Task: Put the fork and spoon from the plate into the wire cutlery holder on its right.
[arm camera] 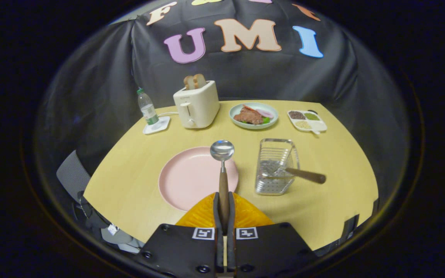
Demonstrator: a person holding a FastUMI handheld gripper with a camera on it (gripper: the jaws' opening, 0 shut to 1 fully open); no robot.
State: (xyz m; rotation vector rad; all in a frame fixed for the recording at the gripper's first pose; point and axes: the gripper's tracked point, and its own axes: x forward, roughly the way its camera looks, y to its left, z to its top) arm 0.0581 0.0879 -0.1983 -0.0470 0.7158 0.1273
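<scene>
Jaws of the gripper (224, 216) clamped on spoon (223, 170) handle, bowl ahead above plate (191, 179); swing right, tip it into wire cutlery holder (274, 168) beside fork (294, 173).

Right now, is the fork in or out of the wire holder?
In: the fork leans inside the wire holder, handle sticking out.

Glossy metal spoon (222, 162), wooden handle; wire holder (276, 166).
</scene>
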